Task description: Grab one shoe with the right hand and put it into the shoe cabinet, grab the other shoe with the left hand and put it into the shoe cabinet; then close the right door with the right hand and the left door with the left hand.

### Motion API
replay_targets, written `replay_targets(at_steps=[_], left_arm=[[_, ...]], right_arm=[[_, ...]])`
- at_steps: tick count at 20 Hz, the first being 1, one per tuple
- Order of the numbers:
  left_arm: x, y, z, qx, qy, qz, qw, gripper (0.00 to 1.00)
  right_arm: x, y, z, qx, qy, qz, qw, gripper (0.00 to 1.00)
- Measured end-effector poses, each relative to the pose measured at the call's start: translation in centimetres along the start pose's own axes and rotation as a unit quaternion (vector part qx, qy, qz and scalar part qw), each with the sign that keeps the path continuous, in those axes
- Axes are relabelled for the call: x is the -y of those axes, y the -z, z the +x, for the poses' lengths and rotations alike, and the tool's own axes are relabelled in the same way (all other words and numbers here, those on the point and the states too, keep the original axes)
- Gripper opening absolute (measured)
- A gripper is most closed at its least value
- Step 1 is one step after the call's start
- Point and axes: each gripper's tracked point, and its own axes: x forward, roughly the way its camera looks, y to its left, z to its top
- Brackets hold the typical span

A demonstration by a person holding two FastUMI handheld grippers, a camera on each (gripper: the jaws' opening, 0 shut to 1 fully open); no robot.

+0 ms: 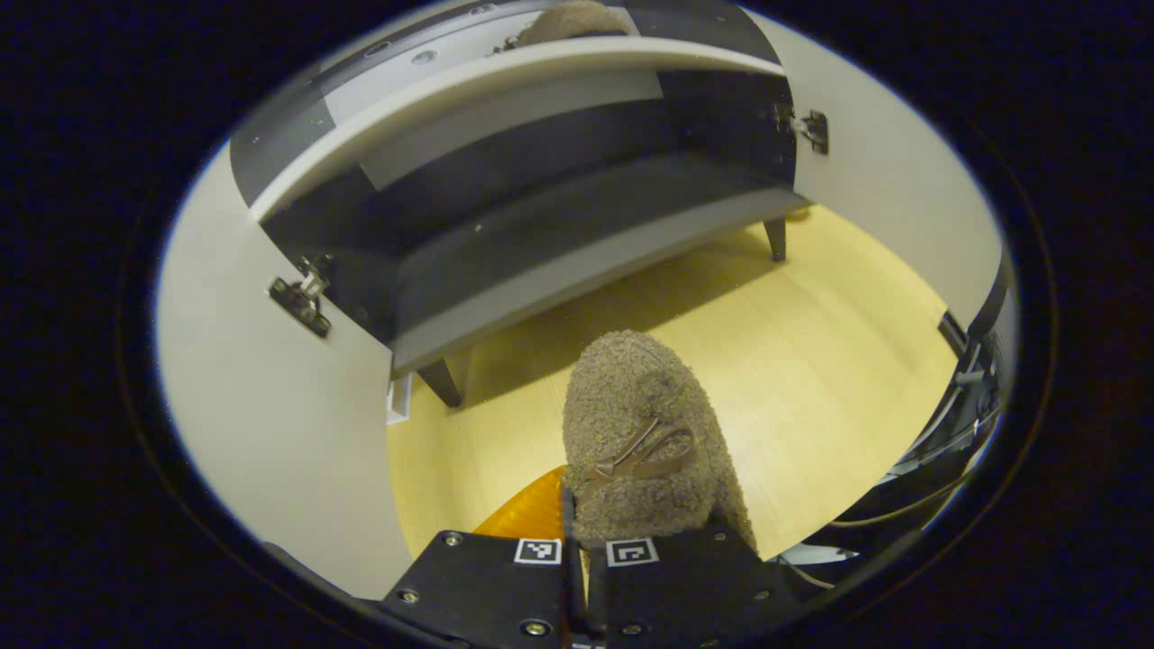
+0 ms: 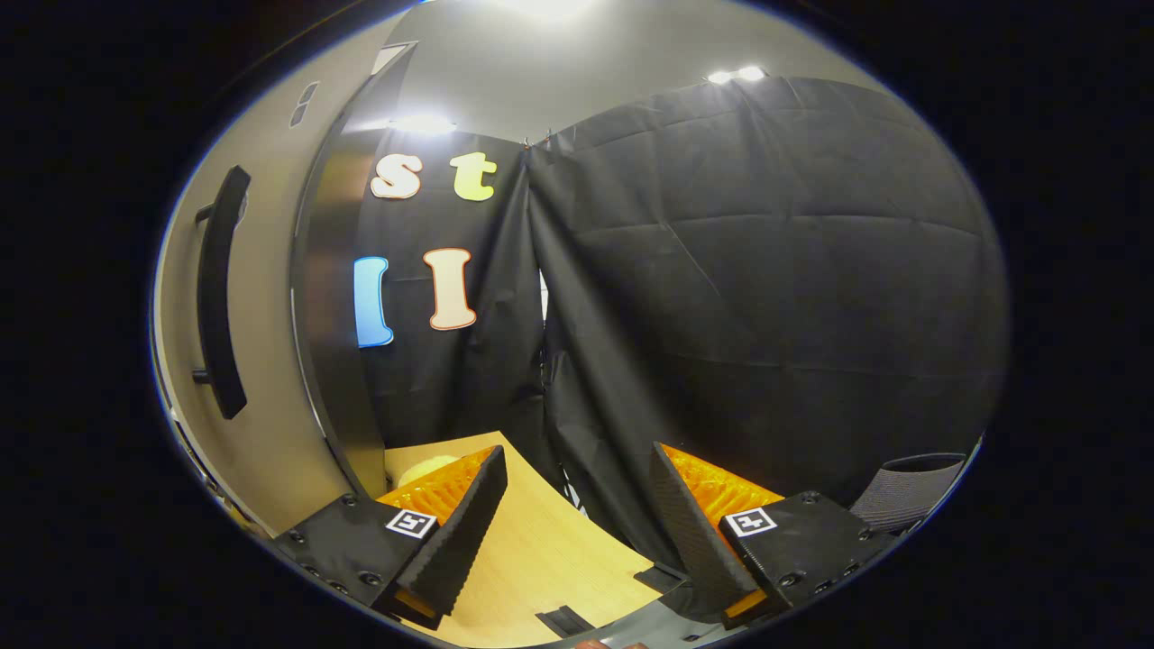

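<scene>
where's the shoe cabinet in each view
left gripper view: the shoe cabinet sits upper centre, both doors swung open, beyond the fuzzy shoe.
right gripper view: what looks like one cabinet door, with a black handle, runs down the left edge.
shared landmark: the light wooden floor.

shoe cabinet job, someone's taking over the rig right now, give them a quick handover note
Left tongs: shut on the fuzzy shoe, held above the wood floor in front of the open shoe cabinet.
Right tongs: open and empty, beside a door with a black handle, facing the booth wall.
First shoe: already on an upper shelf of the cabinet.
Both doors, left door and right door, stand open.
Done: first shoe stowed, second shoe grabbed.
Left: set the held shoe inside, likely on the bare lower shelf, then close the right door with the right tongs and the left door with the left.
</scene>
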Motion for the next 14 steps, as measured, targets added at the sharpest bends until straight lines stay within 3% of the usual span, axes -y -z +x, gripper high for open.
replay_targets(at_steps=[4,8,14], left_arm=[[-3.1,-1.3,-3.8,0.040,-0.008,-0.024,0.999,0.03],[-3.9,-3.4,-6.7,0.080,-0.036,-0.008,0.996,0.03],[-4.6,-4.0,-5.6,0.156,-0.092,0.018,0.983,0.03]], right_arm=[[-0.2,-0.4,1.6,0.003,-0.007,0.008,1.000,1.00],[-1.0,0.0,2.7,-0.001,-0.021,0.013,1.000,1.00],[-0.3,0.3,3.3,0.001,-0.017,0.027,0.999,1.00]])
